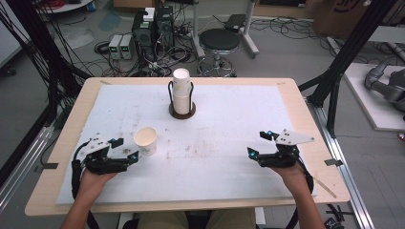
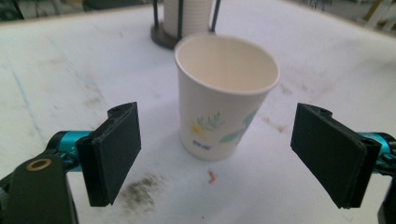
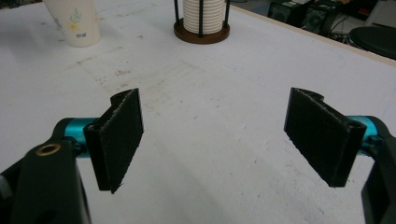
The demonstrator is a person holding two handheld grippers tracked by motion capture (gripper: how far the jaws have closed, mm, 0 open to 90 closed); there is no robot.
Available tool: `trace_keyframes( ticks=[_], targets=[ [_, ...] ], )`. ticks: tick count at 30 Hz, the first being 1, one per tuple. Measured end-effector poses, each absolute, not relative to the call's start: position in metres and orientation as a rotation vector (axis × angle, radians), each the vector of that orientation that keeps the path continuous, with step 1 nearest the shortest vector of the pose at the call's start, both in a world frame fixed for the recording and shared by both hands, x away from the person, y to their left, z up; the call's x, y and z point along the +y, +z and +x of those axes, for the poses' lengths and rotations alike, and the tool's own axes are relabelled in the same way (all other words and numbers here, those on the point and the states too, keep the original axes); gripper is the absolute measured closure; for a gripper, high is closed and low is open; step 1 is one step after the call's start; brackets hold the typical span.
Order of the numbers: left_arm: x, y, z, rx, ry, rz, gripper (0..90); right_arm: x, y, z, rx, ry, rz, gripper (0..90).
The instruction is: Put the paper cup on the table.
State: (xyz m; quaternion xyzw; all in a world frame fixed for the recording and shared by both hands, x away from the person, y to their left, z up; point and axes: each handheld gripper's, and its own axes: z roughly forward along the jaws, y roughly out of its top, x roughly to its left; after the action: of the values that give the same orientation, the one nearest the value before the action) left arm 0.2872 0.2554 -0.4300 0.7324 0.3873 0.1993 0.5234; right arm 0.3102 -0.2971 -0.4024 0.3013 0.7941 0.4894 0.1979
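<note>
The paper cup (image 2: 224, 93) is white with a cream inside, green leaves, a small yellow flower and blue letters, too blurred to read. The stack of cups (image 1: 182, 93) is white on a dark brown holder (image 1: 182, 112). The mat (image 1: 229, 143) is white with grey stains

Even overhead light is washing the white mat (image 2: 327, 56) toward 12 o'clock; far edges are perhaps blurring slightly.

A paper cup (image 2: 224, 98) stands on the tabletop (image 2: 70, 70) just ahead of the left gripper's (image 2: 217, 154) fingers (image 2: 114, 151), between them; the cup holder (image 2: 184, 21) stands farther behind.
</note>
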Motion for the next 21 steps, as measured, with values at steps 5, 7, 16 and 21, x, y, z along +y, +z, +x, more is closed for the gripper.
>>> trace_keyframes(
  ticks=[5,7,16,21],
  targets=[
    [0.270,-0.420,0.282,0.871,0.535,1.561,16.0,-0.302,-0.403,0.309,2.199,1.353,0.873,20.1],
    [0.271,-0.418,0.282,0.854,0.550,1.532,16.0,-0.304,-0.404,0.308,2.196,1.345,0.890,20.1],
    [0.268,-0.416,0.282,0.816,0.566,1.474,16.0,-0.314,-0.404,0.299,2.162,1.336,0.938,20.1],
    [0.268,-0.415,0.279,0.810,0.578,1.474,16.3,-0.316,-0.402,0.297,2.153,1.352,0.961,20.1]
  ],
)
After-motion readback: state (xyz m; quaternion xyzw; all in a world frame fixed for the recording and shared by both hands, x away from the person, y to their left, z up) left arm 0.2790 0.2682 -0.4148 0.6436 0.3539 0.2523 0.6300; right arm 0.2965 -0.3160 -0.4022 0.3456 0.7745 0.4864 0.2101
